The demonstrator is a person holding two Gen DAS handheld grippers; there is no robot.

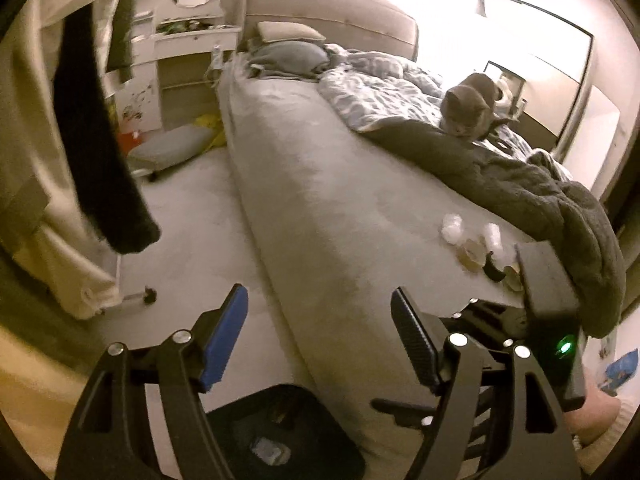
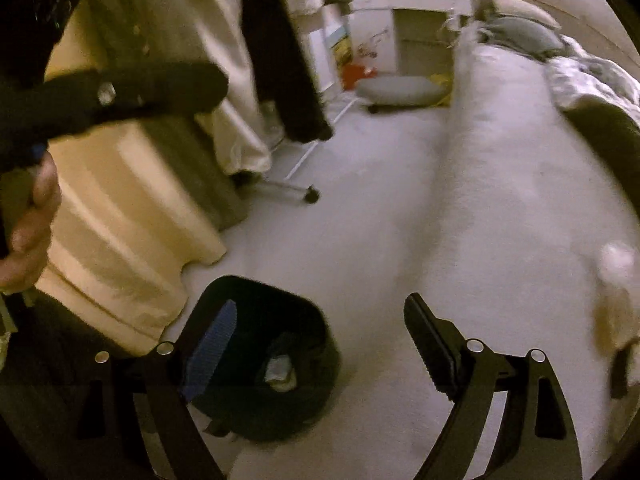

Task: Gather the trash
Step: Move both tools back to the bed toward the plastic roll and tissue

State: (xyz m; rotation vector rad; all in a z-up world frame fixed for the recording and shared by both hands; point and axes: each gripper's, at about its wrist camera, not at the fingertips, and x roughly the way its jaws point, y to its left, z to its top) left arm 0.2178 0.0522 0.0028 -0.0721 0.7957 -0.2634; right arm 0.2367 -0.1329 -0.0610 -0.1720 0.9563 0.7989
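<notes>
Small bits of trash lie on the bed's near end: white crumpled pieces [image 1: 452, 229], a pale cup-like piece [image 1: 493, 236] and brownish scraps [image 1: 472, 254]; they show as a blur [image 2: 616, 272] in the right wrist view. A black bin [image 1: 328, 420] stands on the floor beside the bed, with a pale scrap [image 1: 269, 453] inside. My left gripper [image 1: 320, 320] is open and holds nothing, above the bed's edge. My right gripper [image 2: 320, 320] is open and empty above the bin [image 2: 280, 286], where a pale scrap [image 2: 280, 368] lies.
A grey cat [image 1: 468, 104] sits on the rumpled blankets [image 1: 540, 184]. Hanging clothes [image 1: 100, 140] on a wheeled rack [image 2: 310, 194] fill the left side. A grey cushion [image 2: 400, 90] lies on the floor by the shelves. A hand [image 2: 32, 216] holds the other tool.
</notes>
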